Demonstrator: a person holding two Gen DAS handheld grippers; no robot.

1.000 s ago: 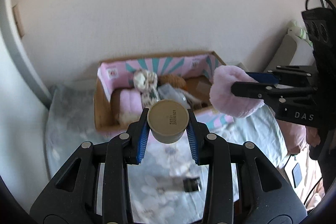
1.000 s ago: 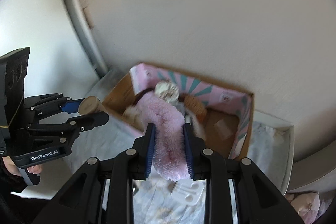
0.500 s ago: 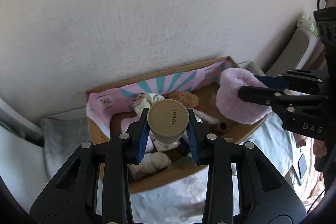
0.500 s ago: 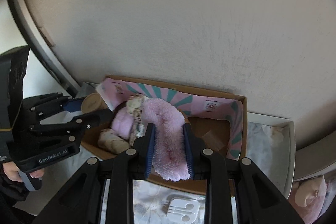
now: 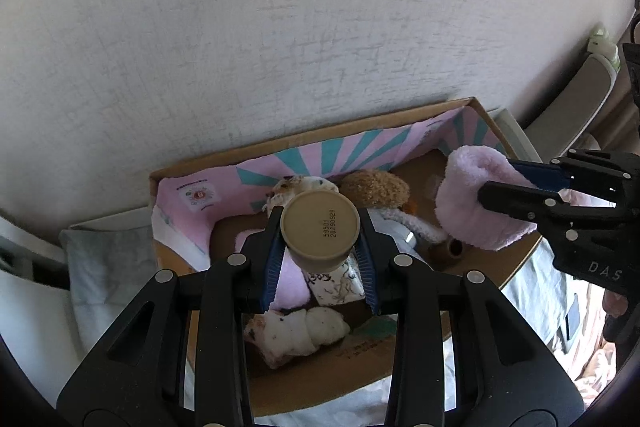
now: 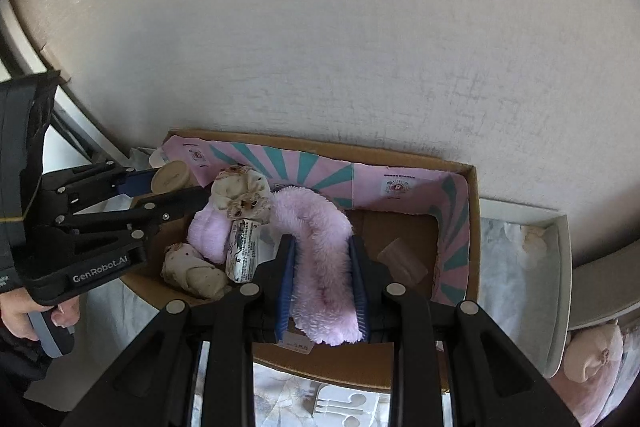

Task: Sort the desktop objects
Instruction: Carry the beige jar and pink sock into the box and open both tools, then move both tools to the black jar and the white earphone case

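- Since a second ago I have carried both loads forward: the cardboard box [image 5: 408, 373] now sits right under my fingers, against the wall.
- Left wrist view: my left hand-held gripper [image 5: 320, 259] pinches a tan cylindrical container [image 5: 320, 231], held over the socks and plush toys in the box. To the right, my right hand-held gripper [image 5: 516, 187] holds the pink fluffy sock [image 5: 468, 207] above the box's right part.
- Right wrist view: my right hand-held gripper [image 6: 322, 283] clamps the pink fluffy sock [image 6: 316, 247]; white earbuds [image 6: 344, 403] lie on the bed in front.

Cup [image 5: 319, 227] base: "59581 20290929". Left gripper [image 6: 176, 187]: "GenRobot.AI". Right gripper [image 5: 516, 183]: "DAS".
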